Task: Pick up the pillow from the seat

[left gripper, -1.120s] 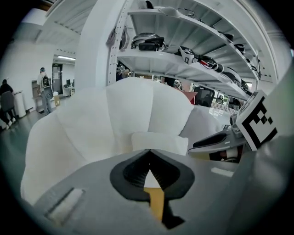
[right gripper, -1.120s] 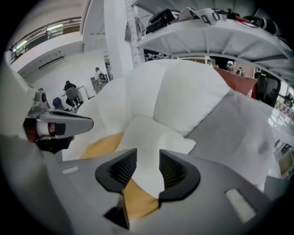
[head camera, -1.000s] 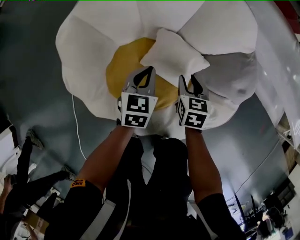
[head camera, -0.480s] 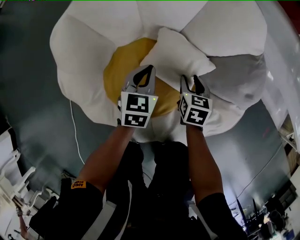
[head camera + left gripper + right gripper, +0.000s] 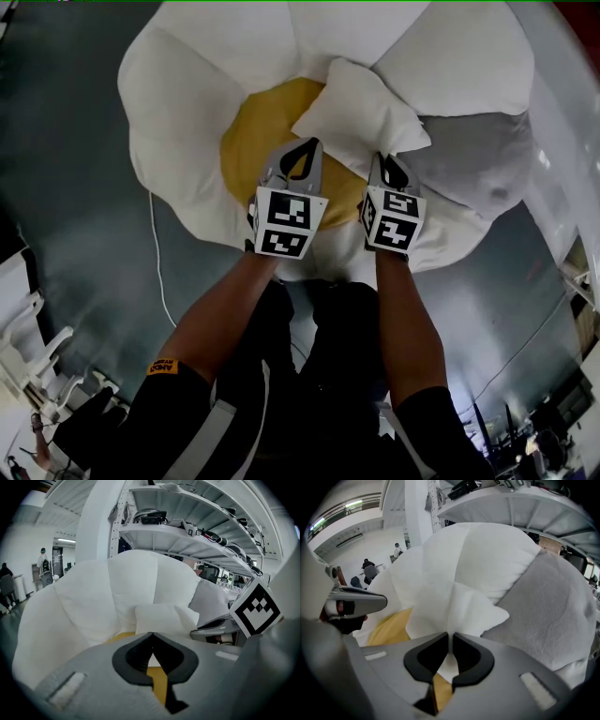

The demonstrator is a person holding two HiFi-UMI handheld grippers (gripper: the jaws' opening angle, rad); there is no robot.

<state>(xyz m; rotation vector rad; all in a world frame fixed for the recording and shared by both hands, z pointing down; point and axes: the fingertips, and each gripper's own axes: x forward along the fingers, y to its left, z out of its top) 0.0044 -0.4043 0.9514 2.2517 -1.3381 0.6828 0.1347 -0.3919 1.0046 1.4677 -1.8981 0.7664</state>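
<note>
You're pinching the pillow at frame center by its thin near corner; the right tongs have just been closing on it for the lift. The left tongs are hovering shut and empty over the seat.

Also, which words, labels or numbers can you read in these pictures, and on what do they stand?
No text reads clearly.
Orange label on the left sleeve: print too small and blurred to read.
Left marker cube and right marker cube: square patterns only, no letters.
</note>
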